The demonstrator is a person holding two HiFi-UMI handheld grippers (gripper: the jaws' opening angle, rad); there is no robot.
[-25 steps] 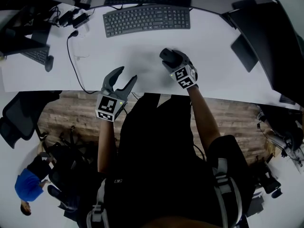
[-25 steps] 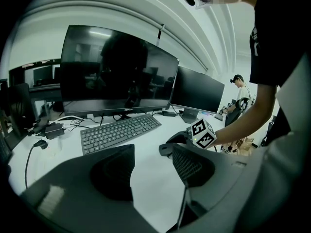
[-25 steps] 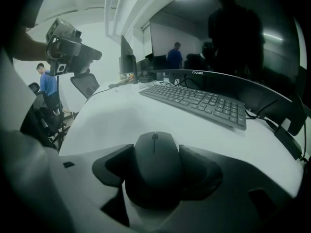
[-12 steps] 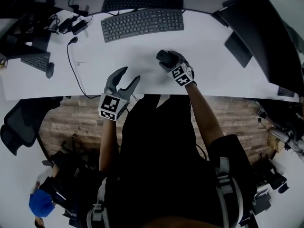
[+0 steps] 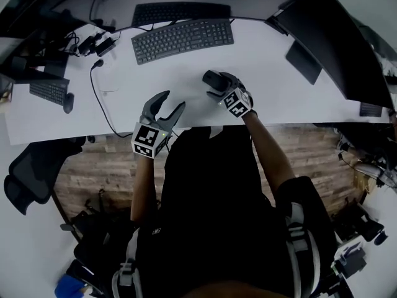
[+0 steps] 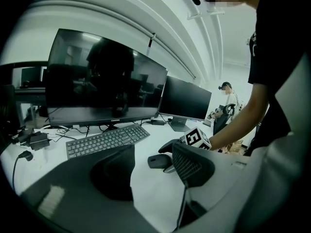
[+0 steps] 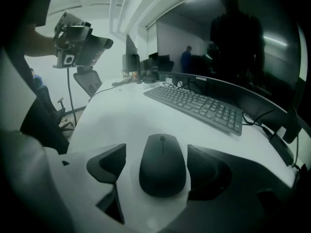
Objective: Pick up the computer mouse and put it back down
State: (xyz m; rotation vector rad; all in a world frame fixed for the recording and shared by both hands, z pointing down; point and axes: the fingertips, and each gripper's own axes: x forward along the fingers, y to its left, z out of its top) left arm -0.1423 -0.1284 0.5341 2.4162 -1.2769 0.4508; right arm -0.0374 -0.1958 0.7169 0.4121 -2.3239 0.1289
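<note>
Your right gripper has just been opening its jaws, and they now stand spread wide with the computer mouse lying between them. In the right gripper view there is a strip of white desk on both sides of the mouse, so neither pad presses on it. The mouse sits flat on the desk, its scroll wheel end pointing away from you toward the keyboards. From the head view it lies near the desk's front edge, just right of the middle, with the gripper's marker cube right behind it.

Your left gripper hangs above the front edge of the desk, to the left of the mouse and apart from it. Its 2 jaws are spread as well, and the left gripper view shows only bare desk between them. That same view shows the mouse and your right gripper a little way beyond the right jaw.

Farther out, a dark keyboard lies at a slant across the middle of the desk, well clear of the mouse. A 2nd keyboard sits just behind it. A 3rd, smaller keyboard lies near the left end. A black cable trails from a plug down over the front edge. A wide monitor stands behind the keyboards, and another monitor stands to its right.
</note>
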